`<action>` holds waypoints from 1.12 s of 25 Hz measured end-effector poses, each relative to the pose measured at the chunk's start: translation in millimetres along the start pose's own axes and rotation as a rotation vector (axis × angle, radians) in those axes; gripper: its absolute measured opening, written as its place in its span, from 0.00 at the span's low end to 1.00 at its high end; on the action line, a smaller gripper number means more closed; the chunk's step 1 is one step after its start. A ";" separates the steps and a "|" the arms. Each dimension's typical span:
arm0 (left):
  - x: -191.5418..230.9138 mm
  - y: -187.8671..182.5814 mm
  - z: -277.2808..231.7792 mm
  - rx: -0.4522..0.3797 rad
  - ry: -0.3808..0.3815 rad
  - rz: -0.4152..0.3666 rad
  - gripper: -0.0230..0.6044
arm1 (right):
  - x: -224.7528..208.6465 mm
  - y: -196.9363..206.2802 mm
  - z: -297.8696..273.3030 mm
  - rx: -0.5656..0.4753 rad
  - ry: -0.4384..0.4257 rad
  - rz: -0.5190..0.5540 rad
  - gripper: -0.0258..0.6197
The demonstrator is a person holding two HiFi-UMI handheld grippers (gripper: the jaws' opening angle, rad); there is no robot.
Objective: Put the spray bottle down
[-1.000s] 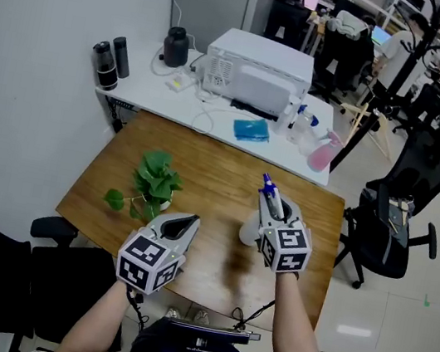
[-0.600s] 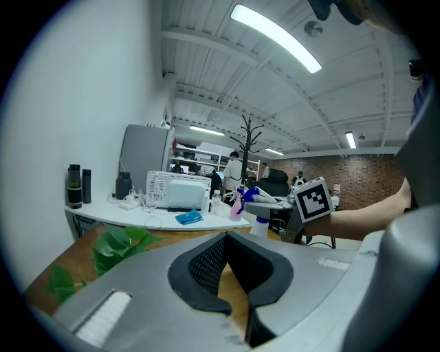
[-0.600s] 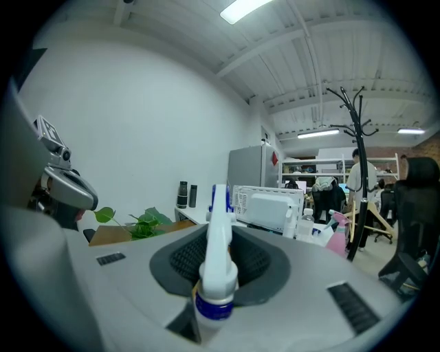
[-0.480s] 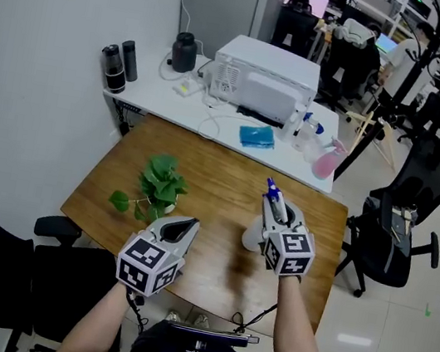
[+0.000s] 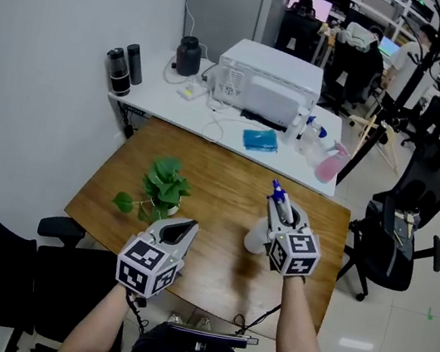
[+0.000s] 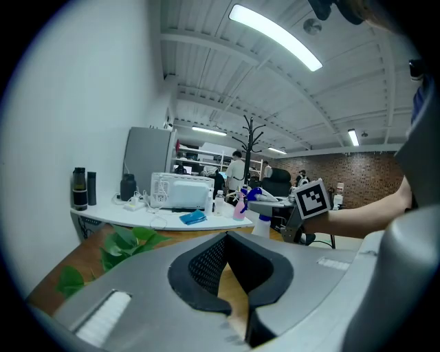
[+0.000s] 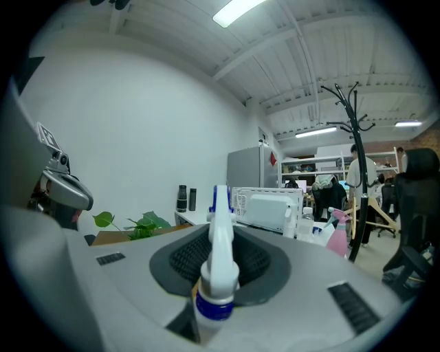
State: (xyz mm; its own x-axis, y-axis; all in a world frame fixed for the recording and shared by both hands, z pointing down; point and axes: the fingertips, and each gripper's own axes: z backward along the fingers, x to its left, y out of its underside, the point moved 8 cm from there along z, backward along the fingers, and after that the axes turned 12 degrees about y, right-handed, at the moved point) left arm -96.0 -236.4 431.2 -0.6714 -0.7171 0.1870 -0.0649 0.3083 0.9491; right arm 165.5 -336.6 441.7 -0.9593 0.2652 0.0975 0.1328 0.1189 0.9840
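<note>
A: Two grippers are over the wooden bench (image 5: 220,175). Where is the spray bottle (image 5: 253,236)?

B: It stands upright right of the centre of the head view, its white body down at the bench, between the fingers of the right gripper (image 5: 279,211). Its blue nozzle sticks out past them, toward the top of the frame.

A: Are the fingers clamped on it?

B: No, they have just been opening. In the right gripper view a thin strip of wood shows beside the neck, so they stand loosely around it.

A: And the left gripper (image 5: 189,224)?

B: Lower left of centre, its fingers are together at the tips. A green plant (image 5: 159,186) is just above it in the frame.
</note>
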 end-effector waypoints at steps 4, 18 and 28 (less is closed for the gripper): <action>-1.6 -0.2 1.2 -0.002 0.000 -0.003 0.05 | -2.8 -1.3 -0.1 -0.010 0.006 -0.023 0.24; -3.6 1.2 7.6 -0.010 -0.006 0.003 0.05 | -4.4 8.4 16.2 0.018 0.024 -0.025 0.34; -8.3 3.3 5.3 -0.015 0.015 0.010 0.05 | 11.7 -6.5 109.6 -0.062 -0.021 -0.148 0.09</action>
State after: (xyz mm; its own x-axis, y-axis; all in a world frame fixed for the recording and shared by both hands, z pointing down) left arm -94.5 -226.2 431.5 -0.6610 -0.7233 0.1999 -0.0472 0.3059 0.9509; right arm 180.7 -229.4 420.1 -0.9616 0.2696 -0.0514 -0.0254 0.0988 0.9948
